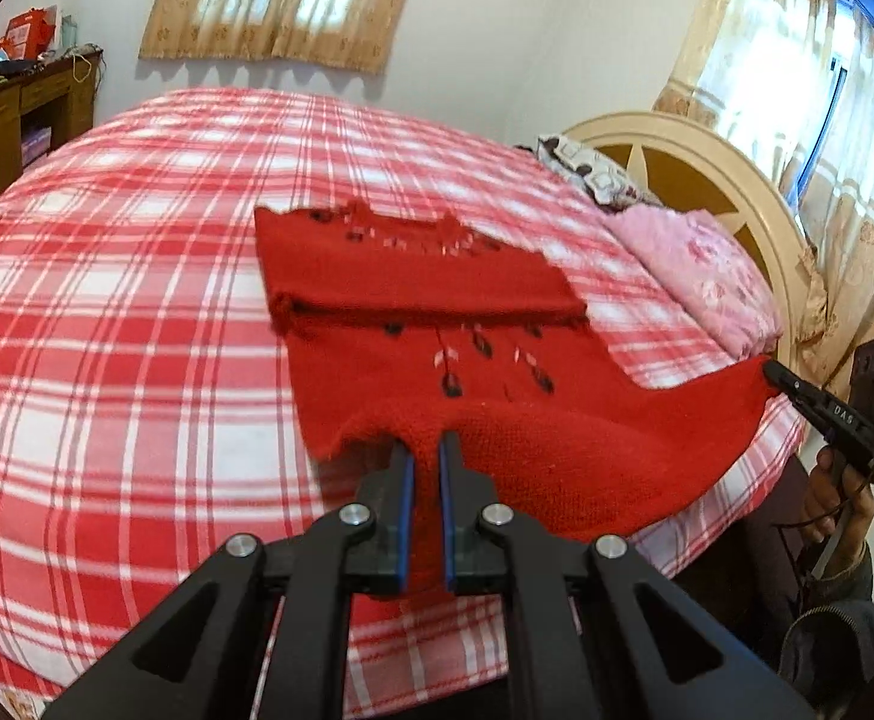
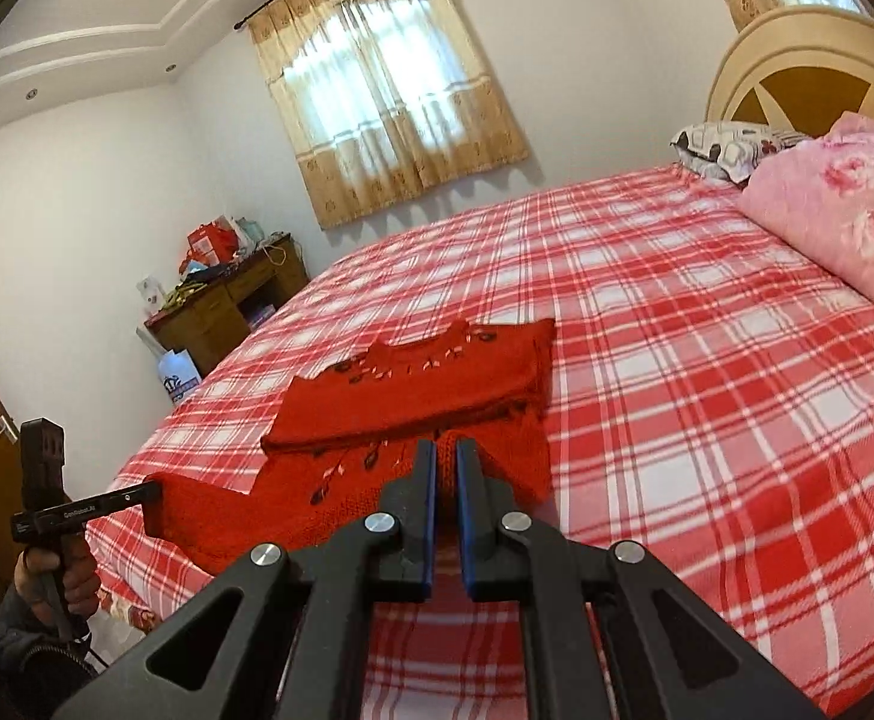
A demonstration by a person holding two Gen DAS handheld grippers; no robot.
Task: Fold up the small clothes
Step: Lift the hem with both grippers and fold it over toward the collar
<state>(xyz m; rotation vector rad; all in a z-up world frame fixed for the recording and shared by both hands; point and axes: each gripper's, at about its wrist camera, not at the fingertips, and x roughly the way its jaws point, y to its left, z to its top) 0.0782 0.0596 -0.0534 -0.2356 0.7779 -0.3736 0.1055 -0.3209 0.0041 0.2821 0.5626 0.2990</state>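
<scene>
The red sweater (image 1: pixel 437 312) lies on the bed (image 1: pixel 107 312), over the red and white checked sheet, near the edge closest to the cameras. Its far part is folded flat on itself, with a band of dark and pale stitched marks along the neckline; its near hem is lifted off the sheet at two corners.

The left gripper (image 1: pixel 425 450) has its blue-lined fingers (image 1: pixel 406 480) drawn narrow on the near hem, with red knit bunched in the gap between them. The left view alone shows the right gripper (image 1: pixel 776 373) from the side, out by the bed's right edge, its black tip pinching the stretched corner of the sweater, and the hand (image 1: pixel 833 492) that holds its grip. It also shows a second curtained window (image 1: pixel 797 138) behind the headboard (image 1: pixel 707 180).

The right view shows the right gripper's own fingers (image 2: pixel 425 480) narrow on the hem, knit between them, and the left gripper (image 2: pixel 152 495) at the far left, clamped on the other corner, with the hand (image 2: pixel 71 582) below it. Only here do the ceiling and a white bag (image 2: pixel 176 375) on the floor appear.

Both views take in the pink flowered quilt (image 2: pixel 845 210) and a patterned pillow (image 2: pixel 725 147) by the headboard, the curtained window (image 2: pixel 389 90) on the far wall, and a wooden counter (image 2: pixel 221 300) in the corner, piled with a red bag (image 2: pixel 209 243) and loose clutter; an open compartment in it holds something I cannot tell.
</scene>
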